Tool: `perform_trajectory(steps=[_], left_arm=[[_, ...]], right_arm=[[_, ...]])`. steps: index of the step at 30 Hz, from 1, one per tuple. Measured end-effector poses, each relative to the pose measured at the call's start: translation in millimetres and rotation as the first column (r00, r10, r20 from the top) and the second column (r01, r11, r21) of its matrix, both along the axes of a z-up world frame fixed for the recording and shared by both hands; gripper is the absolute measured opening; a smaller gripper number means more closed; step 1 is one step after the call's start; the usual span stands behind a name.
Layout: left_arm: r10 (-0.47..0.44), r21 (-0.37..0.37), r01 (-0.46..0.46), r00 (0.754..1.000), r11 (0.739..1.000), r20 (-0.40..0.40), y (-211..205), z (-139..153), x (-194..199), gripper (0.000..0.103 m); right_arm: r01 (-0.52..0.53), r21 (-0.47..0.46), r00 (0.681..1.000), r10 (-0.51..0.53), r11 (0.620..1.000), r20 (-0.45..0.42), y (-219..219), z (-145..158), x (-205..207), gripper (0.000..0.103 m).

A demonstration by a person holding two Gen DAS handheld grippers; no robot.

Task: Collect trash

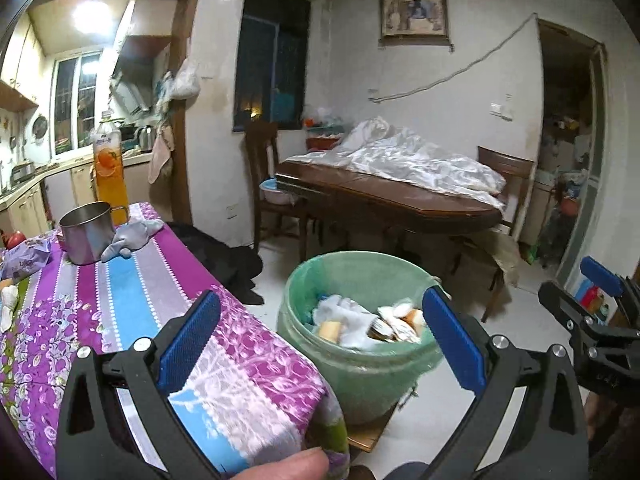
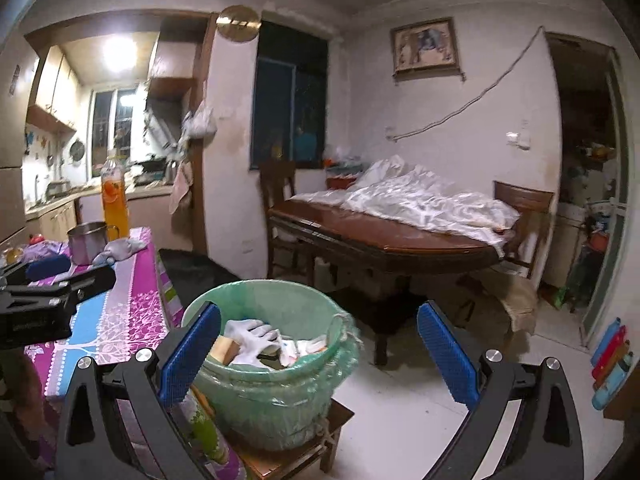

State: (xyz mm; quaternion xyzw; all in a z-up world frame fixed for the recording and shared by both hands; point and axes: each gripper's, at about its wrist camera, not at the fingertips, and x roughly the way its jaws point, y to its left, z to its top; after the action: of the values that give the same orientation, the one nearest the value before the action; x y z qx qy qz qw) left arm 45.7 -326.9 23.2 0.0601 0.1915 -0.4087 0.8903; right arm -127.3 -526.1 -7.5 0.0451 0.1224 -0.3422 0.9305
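Note:
A bin with a green liner (image 1: 360, 376) (image 2: 276, 392) stands on a low wooden stool beside the table. It holds trash: a white glove (image 2: 256, 334), wrappers (image 1: 400, 320) and a yellowish piece. My left gripper (image 1: 320, 340) is open and empty, over the table corner next to the bin. My right gripper (image 2: 318, 350) is open and empty, held above the bin's right side. It also shows at the right edge of the left wrist view (image 1: 592, 304). A grey crumpled rag (image 1: 130, 236) lies on the table by a metal cup (image 1: 86, 230).
The table has a purple and blue striped cloth (image 1: 132, 292). An orange drink bottle (image 1: 109, 168), a purple packet (image 1: 26, 258) and a red fruit stand at its far end. A wooden dining table (image 2: 380, 236) with white cloth and chairs stands behind the bin.

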Motion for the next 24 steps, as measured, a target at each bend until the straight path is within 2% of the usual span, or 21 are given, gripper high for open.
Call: perform_trajectory(steps=[8,15,24], left_arm=[[-0.005,-0.062,0.008,0.999,0.998,0.045,26,-5,-38,0.097],[-0.029,-0.056,0.033,0.998,0.998,0.064,40,-14,-62,0.097],[-0.039,-0.077,0.046,0.995,0.996,0.096,54,-11,-84,0.097]], right_arm=[[0.028,-0.008,0.999,-0.027,1.000,0.044,40,-12,-50,0.098],[0.048,-0.040,0.995,-0.044,0.998,0.087,67,-19,-82,0.098],[0.091,-0.058,0.989,-0.083,0.994,0.122,88,-21,-119,0.098]])
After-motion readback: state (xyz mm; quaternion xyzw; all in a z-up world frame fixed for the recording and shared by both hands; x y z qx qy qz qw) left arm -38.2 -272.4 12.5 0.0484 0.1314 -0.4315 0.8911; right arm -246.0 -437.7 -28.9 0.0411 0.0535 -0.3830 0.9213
